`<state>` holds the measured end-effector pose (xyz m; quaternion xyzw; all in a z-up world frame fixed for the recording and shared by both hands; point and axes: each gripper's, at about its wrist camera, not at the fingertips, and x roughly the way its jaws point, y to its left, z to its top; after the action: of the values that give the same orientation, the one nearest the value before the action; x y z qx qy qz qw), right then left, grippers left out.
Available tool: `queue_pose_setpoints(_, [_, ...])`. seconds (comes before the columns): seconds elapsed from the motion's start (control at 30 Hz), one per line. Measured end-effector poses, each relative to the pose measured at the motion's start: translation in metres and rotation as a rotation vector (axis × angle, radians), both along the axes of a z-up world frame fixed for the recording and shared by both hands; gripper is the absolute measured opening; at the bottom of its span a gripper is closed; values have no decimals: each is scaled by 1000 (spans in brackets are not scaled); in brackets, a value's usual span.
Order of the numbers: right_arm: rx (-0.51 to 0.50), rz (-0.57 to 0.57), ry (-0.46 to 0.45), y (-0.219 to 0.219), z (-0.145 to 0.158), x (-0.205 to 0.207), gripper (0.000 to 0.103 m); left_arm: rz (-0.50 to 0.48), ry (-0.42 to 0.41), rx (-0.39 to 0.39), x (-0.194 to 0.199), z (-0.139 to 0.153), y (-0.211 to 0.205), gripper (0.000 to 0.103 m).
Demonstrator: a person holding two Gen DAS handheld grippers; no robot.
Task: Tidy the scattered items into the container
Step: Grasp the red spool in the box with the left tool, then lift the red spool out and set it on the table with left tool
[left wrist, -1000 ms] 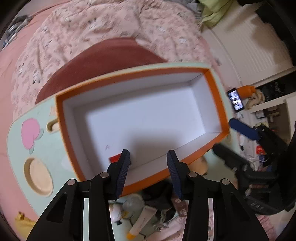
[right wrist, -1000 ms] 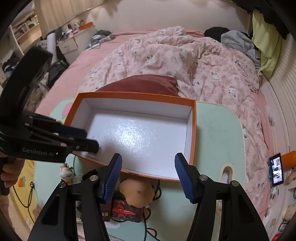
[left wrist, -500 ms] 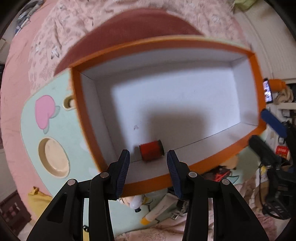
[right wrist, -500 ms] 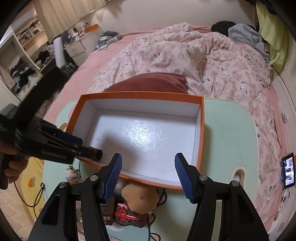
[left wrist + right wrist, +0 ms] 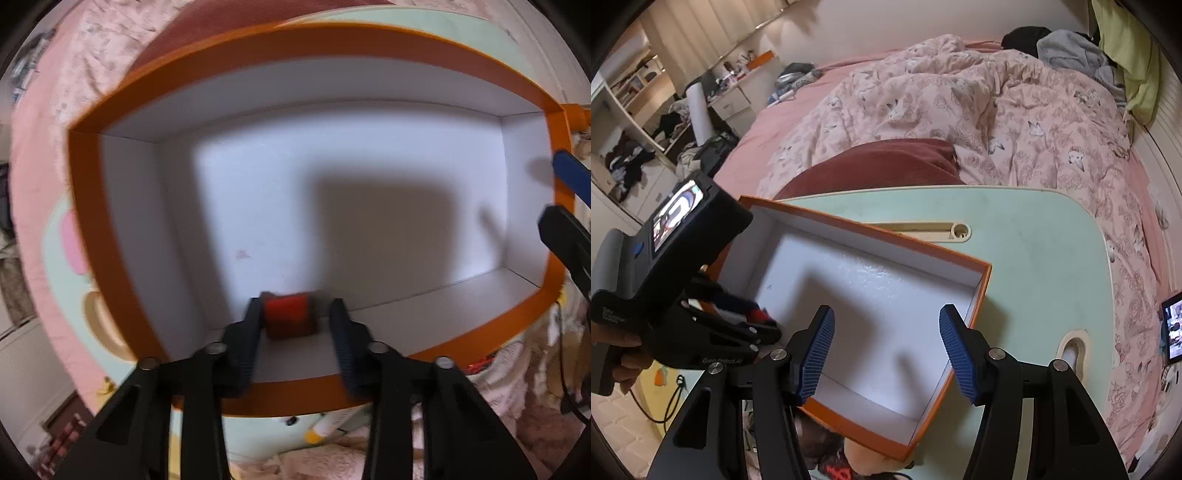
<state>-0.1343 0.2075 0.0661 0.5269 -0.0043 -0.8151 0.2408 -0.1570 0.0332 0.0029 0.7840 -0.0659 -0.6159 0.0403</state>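
Observation:
The orange box (image 5: 92, 229) with a white inside lies on the mint-green table. A small red spool (image 5: 290, 314) rests on the box floor by the near wall. My left gripper (image 5: 295, 317) reaches down into the box with its jaws closing around the spool. The left finger is against the spool and the right finger stands clear of it. In the right wrist view the left gripper (image 5: 764, 321) is at the box's left end. My right gripper (image 5: 886, 317) hangs open over the near side of the box (image 5: 982, 295), nothing between its fingers.
The table (image 5: 1034, 258) sits on a bed with a pink floral duvet (image 5: 960, 110) and a maroon cushion (image 5: 879, 162). A tube (image 5: 325, 428) and other small items lie before the box. A phone (image 5: 1172, 328) lies at the right.
My left gripper has sunk into the box and tipped further down, its fingers now either side of the red spool and closer together. The box's right end has swung nearer.

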Motion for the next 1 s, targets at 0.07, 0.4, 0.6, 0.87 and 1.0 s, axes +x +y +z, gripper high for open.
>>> queue_pose_setpoints(0.07, [-2, 2, 0, -1, 0, -1, 59, -20, 26, 12, 1, 2, 0, 29])
queue_pose_setpoints(0.4, [33, -28, 26, -1, -1, -18, 59, 20, 320, 307, 17, 83, -31, 29])
queue_pose_setpoints(0.6, [-4, -50, 26, 0, 3, -18, 59, -9, 325, 478, 75, 89, -29, 29])
queue_pose_setpoints(0.87, [-23, -38, 94, 1, 26, 23, 59, -68, 379, 435, 132, 41, -16, 29])
queue_pose_setpoints(1.0, [-34, -48, 101, 5, 29, 40, 59, -67, 443, 459, 131, 26, -20, 29])
